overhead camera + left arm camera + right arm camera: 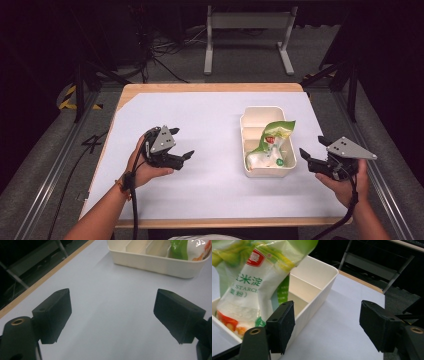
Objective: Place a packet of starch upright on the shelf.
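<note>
Starch bag (270,145) already in my bin (250,116) near tabletop's right edge; left gripper (186,154), right gripper (306,156) both wide open, empty; placing looks done.

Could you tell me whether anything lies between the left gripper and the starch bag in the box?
Only the box's own wall. Otherwise bare table separates the open left gripper from the starch bag.

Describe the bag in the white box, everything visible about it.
The bag is a glossy plastic pouch, green at the top and white lower down, with a red label, green print reading STARCH and orange-yellow pictures near the bottom. It looks partly filled and crumpled. It lies slanted in the box, its green top sticking up over the rim at the far right. Only the box touches it; both tools are apart from it.
</note>
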A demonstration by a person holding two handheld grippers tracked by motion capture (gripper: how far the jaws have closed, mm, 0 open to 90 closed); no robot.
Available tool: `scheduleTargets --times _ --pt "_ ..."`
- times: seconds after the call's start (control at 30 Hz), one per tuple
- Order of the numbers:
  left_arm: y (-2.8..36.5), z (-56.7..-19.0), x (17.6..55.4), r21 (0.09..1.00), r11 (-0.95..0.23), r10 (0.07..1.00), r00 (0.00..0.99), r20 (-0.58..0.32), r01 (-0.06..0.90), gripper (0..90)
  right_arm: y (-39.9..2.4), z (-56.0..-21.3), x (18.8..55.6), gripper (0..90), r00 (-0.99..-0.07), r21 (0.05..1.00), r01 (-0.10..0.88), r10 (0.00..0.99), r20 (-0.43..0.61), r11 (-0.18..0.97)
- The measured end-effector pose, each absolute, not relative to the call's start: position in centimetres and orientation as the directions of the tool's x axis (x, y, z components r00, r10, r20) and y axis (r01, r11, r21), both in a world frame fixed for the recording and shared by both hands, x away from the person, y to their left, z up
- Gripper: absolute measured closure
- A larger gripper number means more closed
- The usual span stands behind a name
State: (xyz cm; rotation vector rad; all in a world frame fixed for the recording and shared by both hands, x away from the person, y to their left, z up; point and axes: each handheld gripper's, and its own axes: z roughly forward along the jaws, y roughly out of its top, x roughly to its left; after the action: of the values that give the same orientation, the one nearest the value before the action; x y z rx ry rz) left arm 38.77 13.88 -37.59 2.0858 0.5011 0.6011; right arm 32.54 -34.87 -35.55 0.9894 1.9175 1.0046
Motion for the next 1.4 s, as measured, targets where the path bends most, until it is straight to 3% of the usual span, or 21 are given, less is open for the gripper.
scheduleTargets --times 0.87,1.13,1.4 --pt "22.2 -40.7 36.2 0.824 -0.526 0.661 0.712 0.239 0.212 9.7 -37.4 -38.6 31.4 21.6 -0.364 0.865 0.338 0.899 -0.243 0.37" --pt "24.0 -41.6 35.2 0.831 -0.5 0.69 0.692 0.214 0.242 9.7 -37.7 -39.5 31.3 20.3 -0.338 0.861 0.354 0.909 -0.245 0.364" --pt "26.2 -43.8 34.2 0.848 -0.428 0.749 0.648 0.139 0.313 9.8 -38.0 -41.4 31.5 20.0 -0.309 0.857 0.416 0.934 -0.179 0.302"
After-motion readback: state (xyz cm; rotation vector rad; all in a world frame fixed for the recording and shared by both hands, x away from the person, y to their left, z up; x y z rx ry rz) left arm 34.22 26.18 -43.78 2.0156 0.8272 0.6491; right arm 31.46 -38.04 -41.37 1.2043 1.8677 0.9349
